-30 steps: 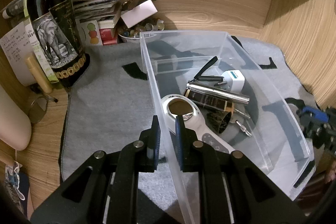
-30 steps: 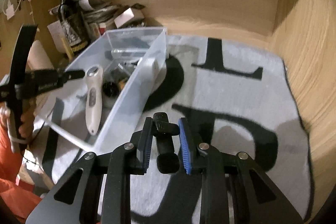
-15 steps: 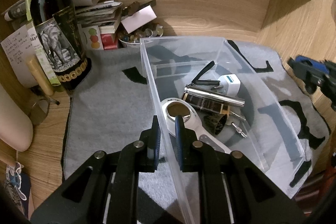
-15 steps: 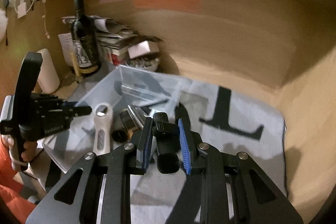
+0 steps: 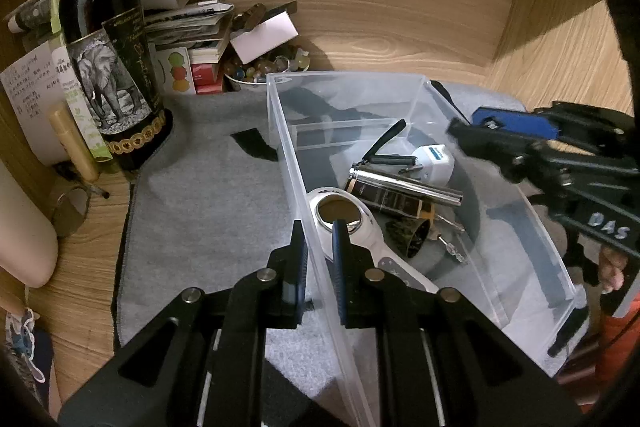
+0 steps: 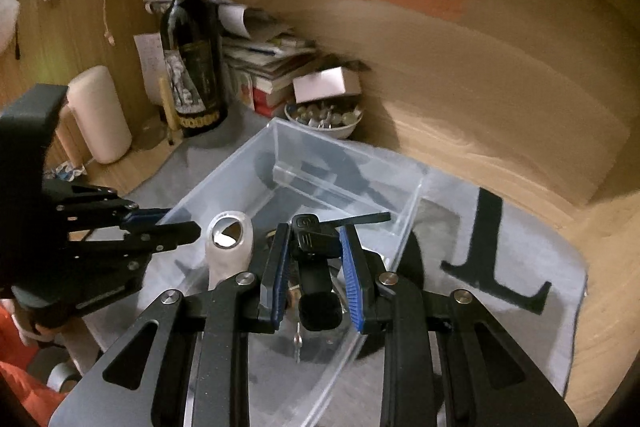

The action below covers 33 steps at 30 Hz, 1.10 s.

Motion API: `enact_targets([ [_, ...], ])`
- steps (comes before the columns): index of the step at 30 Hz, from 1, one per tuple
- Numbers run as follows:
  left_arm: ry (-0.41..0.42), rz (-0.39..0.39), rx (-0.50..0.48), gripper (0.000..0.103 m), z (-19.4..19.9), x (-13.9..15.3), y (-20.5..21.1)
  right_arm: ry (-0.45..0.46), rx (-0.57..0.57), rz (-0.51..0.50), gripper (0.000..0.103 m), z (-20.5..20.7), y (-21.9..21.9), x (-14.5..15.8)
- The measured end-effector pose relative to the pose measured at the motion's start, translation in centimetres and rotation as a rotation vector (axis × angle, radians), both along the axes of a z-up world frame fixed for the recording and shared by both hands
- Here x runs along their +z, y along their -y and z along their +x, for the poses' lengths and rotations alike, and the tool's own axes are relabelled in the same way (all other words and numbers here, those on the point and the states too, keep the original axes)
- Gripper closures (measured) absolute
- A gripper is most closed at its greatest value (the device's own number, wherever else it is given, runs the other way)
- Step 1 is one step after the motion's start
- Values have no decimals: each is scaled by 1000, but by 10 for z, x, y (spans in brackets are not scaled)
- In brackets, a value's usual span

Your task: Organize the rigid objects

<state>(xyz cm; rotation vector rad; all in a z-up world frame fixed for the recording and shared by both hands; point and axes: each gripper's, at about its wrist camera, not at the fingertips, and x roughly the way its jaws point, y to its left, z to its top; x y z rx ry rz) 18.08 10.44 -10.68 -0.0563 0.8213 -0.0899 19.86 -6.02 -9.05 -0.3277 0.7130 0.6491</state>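
A clear plastic bin (image 5: 424, 87) (image 6: 240, 159) stands on a grey mat. It holds a white handheld device (image 5: 344, 219) (image 6: 230, 243), a metal tube (image 5: 404, 183), a white plug adapter (image 5: 434, 157) and other small items. My left gripper (image 5: 318, 239) is shut on the bin's near left wall, one finger inside and one outside. My right gripper (image 6: 314, 247) is shut on a black car key fob (image 6: 314, 267) and holds it above the bin's right side. The right gripper also shows in the left wrist view (image 5: 492, 131), over the bin's right wall.
A wine bottle (image 5: 108, 67) (image 6: 192, 59) stands at the back left beside stacked books and papers (image 5: 188, 35). A bowl of small trinkets (image 6: 324, 115) sits behind the bin. Wooden walls close the back and right. A cream cylinder (image 6: 100, 115) stands at the left.
My right gripper has carried the black key fob from the mat at the right up and leftward to above the bin. The left gripper has kept its hold on the bin wall.
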Motion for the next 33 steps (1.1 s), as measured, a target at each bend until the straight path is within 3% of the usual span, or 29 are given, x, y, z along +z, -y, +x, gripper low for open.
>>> enact_targets([
  [9, 1, 6, 4, 91, 1, -1, 2, -95, 7, -62, 81, 24, -16, -27],
  [14, 1, 5, 5, 91, 1, -1, 2, -98, -3, -69, 80, 29, -22, -31],
  [18, 0, 9, 4, 91, 1, -1, 3, -70, -10, -53, 58, 25, -20, -25],
  [22, 10, 22, 4, 91, -2, 1, 4, -46, -16, -20, 53, 16, -10, -13],
  [24, 17, 37, 4, 90, -4, 1, 6, -22, -30, -4, 37, 10, -2, -7],
  [27, 29, 58, 15, 74, -9, 2, 8, 20, -49, 20, 28, -2, 9, 2],
  [29, 50, 64, 35, 56, -14, 5, 8, 32, -59, 38, 25, -10, 16, 6],
  [33, 91, 67, 55, 45, -26, 14, 9, 59, -85, 67, 19, -25, 31, 13],
])
